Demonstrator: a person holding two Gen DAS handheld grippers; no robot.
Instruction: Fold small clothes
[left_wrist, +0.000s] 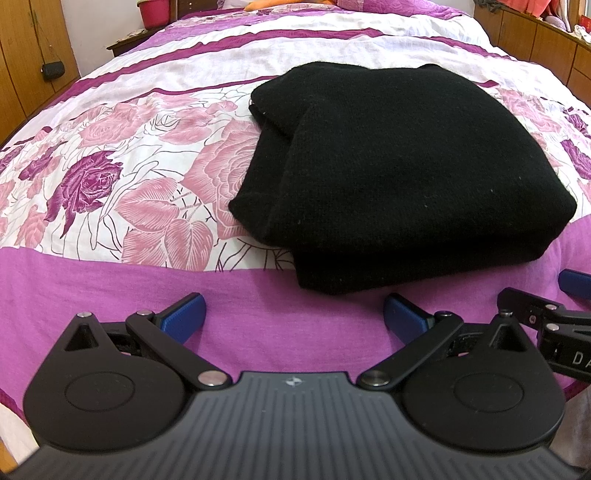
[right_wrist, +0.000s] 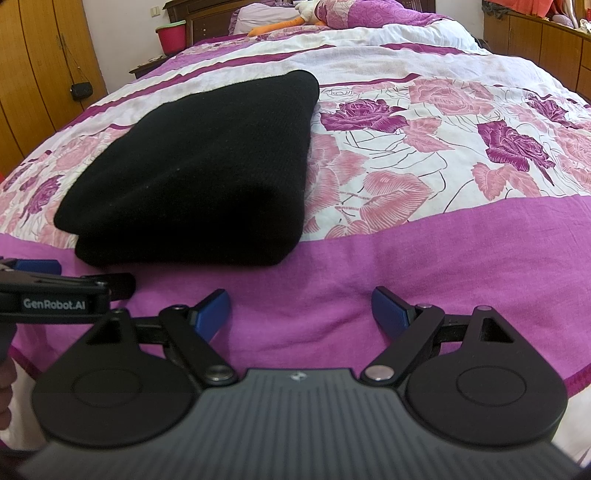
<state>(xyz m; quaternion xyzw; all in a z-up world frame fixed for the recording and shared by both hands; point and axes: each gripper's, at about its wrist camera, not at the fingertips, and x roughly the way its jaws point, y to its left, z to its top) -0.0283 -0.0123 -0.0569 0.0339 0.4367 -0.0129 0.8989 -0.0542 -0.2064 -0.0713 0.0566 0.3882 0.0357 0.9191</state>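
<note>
One folded black knit garment (left_wrist: 402, 173) lies on the bed's floral purple bedspread (left_wrist: 110, 177). Two tools, both tilted down, just short of its near edge: left tool (left_wrist: 293, 314) released, empty; right tool (right_wrist: 301, 306) released, empty.

The left gripper (left_wrist: 293, 314) fills the bottom of the left wrist view: a dark grey ribbed housing with a small diamond-shaped emblem at its upper edge, flanked by two matte black rounded plates, each embossed with a circle and cut with a triangular opening. Black link bars with silver pivot pins carry blue padded fingers (left_wrist: 184, 317). The right gripper (right_wrist: 301, 308) looks the same build in its own view. At the left edge of the right wrist view, a black bar reads "GenRobot.AI" in pale lettering. At the lower left there may be part of a hand, too blurred to tell.
</note>
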